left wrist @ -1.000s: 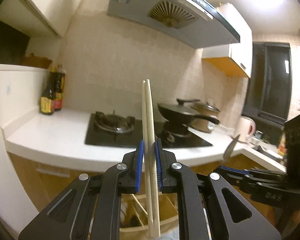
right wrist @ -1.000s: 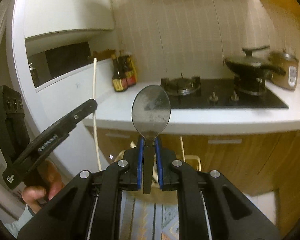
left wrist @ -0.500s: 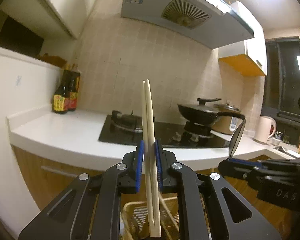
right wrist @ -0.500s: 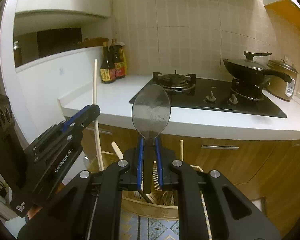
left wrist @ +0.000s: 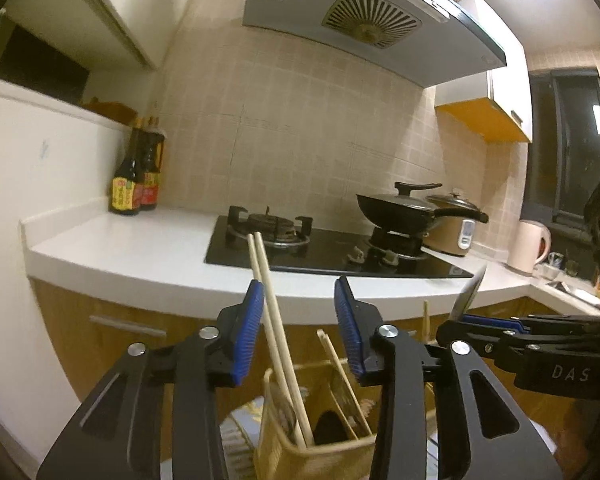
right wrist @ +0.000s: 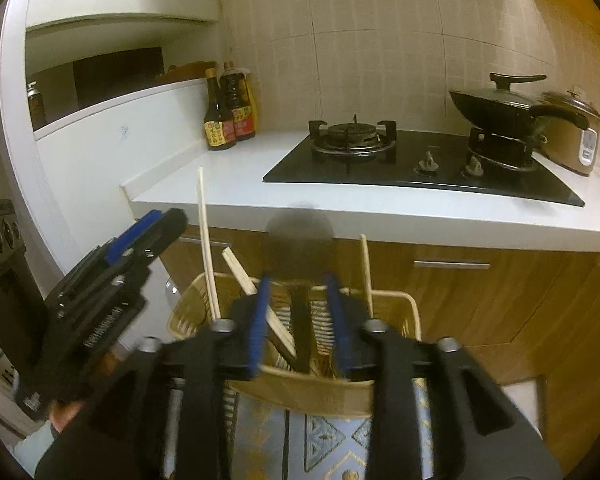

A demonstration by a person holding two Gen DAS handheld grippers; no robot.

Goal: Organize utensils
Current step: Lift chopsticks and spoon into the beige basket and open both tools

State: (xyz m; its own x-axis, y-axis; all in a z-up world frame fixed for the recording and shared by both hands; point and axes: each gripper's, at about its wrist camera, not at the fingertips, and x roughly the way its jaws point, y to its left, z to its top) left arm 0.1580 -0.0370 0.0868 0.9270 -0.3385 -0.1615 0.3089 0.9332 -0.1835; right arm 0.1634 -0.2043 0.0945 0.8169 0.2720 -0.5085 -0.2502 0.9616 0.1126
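Left gripper (left wrist: 300, 316): jaws now spread, chopsticks (left wrist: 278, 336) released into basket (right wrist: 404, 304). Right gripper (right wrist: 300, 312): jaws now parted, spoon (right wrist: 298, 248) released, standing in basket.

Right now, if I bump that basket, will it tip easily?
Probably. The basket looks woven and thin-walled, so likely light. The chopsticks and spoon stand tall above its rim, leaning, which raises its weight. A gentle nudge might just slide it.

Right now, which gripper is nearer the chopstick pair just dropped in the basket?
Left. The left gripper stands open around the chopstick pair, which leans in the basket. The right gripper, also open, straddles the spoon further along.
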